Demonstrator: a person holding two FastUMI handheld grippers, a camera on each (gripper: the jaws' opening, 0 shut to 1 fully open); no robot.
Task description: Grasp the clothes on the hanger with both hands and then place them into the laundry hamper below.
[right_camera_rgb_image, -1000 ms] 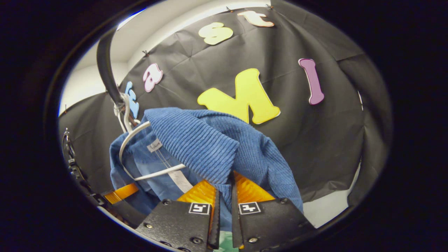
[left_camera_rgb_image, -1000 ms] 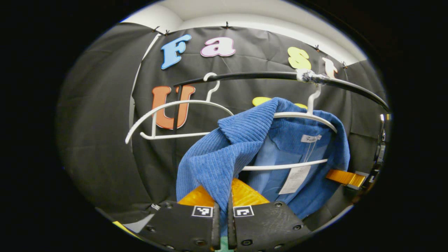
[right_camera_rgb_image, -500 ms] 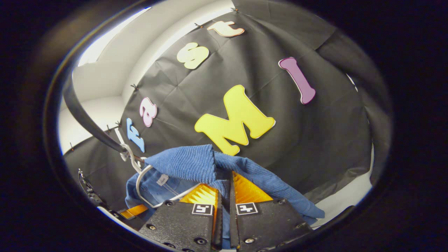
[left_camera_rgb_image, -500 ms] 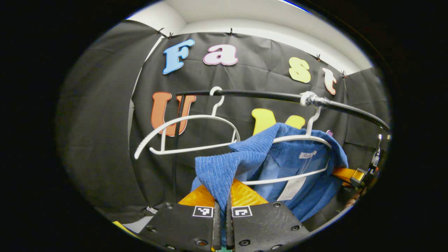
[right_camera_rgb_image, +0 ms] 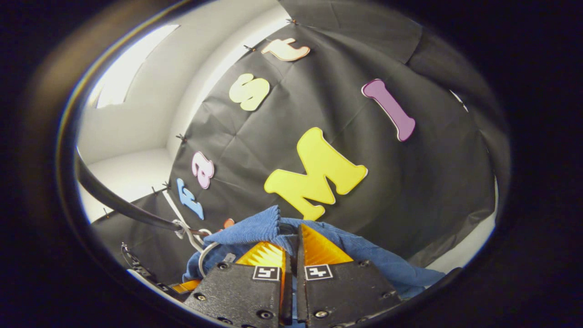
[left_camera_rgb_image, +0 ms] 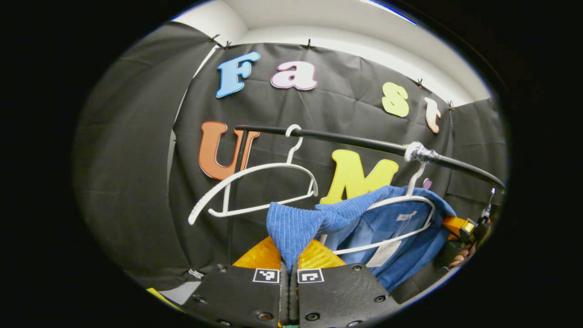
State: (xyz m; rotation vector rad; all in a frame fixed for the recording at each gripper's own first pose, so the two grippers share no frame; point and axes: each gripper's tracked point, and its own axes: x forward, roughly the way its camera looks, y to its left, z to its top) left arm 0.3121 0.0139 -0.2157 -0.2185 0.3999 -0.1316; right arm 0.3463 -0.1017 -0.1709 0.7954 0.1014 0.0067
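Note:
A blue ribbed garment (left_camera_rgb_image: pixel 387 223) hangs on a white hanger (left_camera_rgb_image: pixel 412 200) from the black rail (left_camera_rgb_image: pixel 346 140). My left gripper (left_camera_rgb_image: pixel 288 255) is shut on the garment's left edge, which folds toward me as a flap (left_camera_rgb_image: pixel 291 228). In the right gripper view, my right gripper (right_camera_rgb_image: pixel 291 248) is shut on the garment (right_camera_rgb_image: pixel 255 225) at its other side, the cloth bunched over its fingers. The hanger (right_camera_rgb_image: pixel 204 255) and rail (right_camera_rgb_image: pixel 118 202) show low at the left there. The right gripper (left_camera_rgb_image: pixel 460 225) also appears far right in the left gripper view, against the cloth.
A bare white hanger (left_camera_rgb_image: pixel 255 187) hangs on the rail left of the garment. The rail's upright post (left_camera_rgb_image: pixel 234 191) stands behind it. A taped joint (left_camera_rgb_image: pixel 419 152) wraps the rail where the loaded hanger hooks on. Black cloth walls close in behind and at both sides.
Both grippers have pulled back and down with the garment. The rail and hangers look farther off and the cloth sits lower in both views. The collar has drawn forward along the hanger.

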